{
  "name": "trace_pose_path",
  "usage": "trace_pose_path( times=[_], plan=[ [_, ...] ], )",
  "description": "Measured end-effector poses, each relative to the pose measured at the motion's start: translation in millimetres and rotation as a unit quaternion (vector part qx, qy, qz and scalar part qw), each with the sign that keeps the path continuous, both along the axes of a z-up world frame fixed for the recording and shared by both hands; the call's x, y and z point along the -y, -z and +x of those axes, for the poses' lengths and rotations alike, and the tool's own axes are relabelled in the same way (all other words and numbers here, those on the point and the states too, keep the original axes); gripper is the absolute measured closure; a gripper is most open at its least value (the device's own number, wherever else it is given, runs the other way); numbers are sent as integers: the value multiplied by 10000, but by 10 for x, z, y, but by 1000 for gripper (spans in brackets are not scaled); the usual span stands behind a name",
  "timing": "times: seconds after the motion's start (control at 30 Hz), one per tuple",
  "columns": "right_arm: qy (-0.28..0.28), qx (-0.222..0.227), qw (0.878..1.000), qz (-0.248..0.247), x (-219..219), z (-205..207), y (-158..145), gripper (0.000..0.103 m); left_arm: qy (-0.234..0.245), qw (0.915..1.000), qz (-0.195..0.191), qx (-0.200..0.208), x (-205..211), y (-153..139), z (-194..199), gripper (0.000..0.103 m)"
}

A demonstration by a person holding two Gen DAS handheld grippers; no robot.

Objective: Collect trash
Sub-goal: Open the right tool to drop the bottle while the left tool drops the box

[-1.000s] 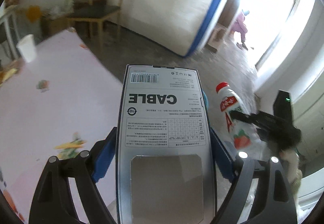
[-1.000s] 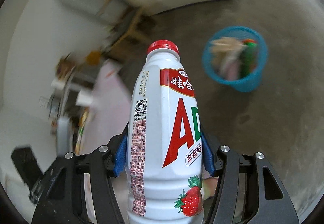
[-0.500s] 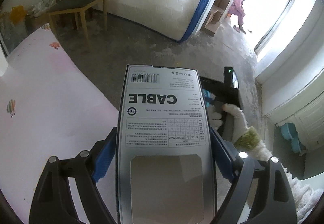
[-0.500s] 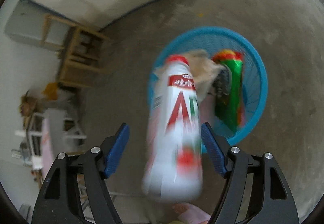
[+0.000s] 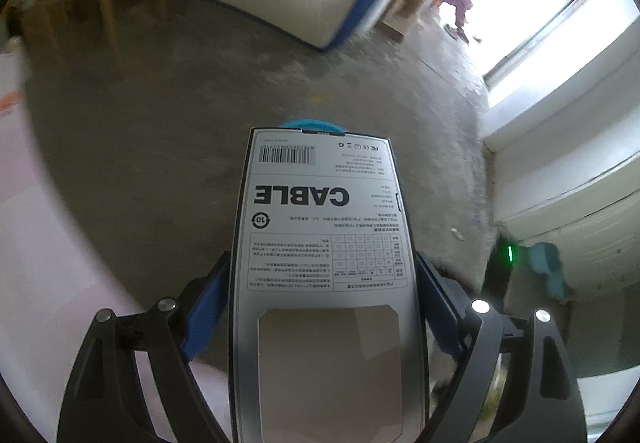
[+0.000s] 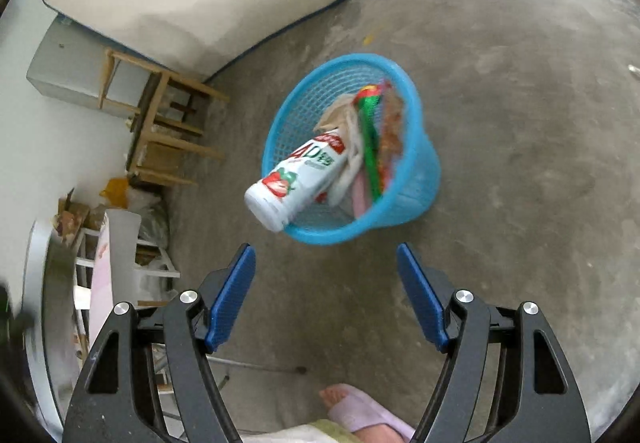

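**Bottle lands in the basket, cable box held**

The left claw (image 5: pixel 320 307) is clamped on a grey cable box (image 5: pixel 322 263), its blue pads pressed to both long sides. Past the box's far end a sliver of the blue basket (image 5: pixel 310 124) shows on the concrete floor (image 5: pixel 160 163). The right claw (image 6: pixel 326 299) stands apart with nothing between its pads. Beyond it the white drink bottle (image 6: pixel 298 179) lies tilted in the blue basket (image 6: pixel 416 179), base on the near rim, among wrappers (image 6: pixel 370 135)
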State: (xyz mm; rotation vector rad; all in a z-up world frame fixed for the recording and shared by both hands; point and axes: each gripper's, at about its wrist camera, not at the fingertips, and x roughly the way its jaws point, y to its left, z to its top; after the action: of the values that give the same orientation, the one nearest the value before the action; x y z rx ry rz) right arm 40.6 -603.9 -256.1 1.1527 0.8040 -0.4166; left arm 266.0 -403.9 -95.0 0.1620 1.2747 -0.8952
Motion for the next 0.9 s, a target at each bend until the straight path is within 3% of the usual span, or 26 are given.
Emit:
trace_pose_path(
  times=[0.1, 0.2, 0.33, 0.4, 0.63, 0.9],
  plan=[
    [214, -64, 9997, 90, 42, -206, 61, 33, -178, 9996, -97, -216, 483, 194, 163, 18],
    [419, -201, 9988, 161, 64, -449, 145, 33, -698, 9966, -315, -309, 906, 494, 344, 18],
    [723, -376, 9959, 400, 66, -813, 284, 33, -1454, 9853, -362, -823, 1016, 857, 497, 16],
    [758, -471, 9951, 416, 70, -899, 345, 33, -1527, 9801, -494, -1169, 953, 949, 484, 16],
    [835, -566, 9936, 508, 28, -1037, 446, 33, -1481, 9836, -847, -587, 779, 610, 474, 16],
    [675, -269, 9967, 363, -19, -928, 350, 33, -983, 9892, -1089, -29, 294, -105, 165, 16]
  ],
)
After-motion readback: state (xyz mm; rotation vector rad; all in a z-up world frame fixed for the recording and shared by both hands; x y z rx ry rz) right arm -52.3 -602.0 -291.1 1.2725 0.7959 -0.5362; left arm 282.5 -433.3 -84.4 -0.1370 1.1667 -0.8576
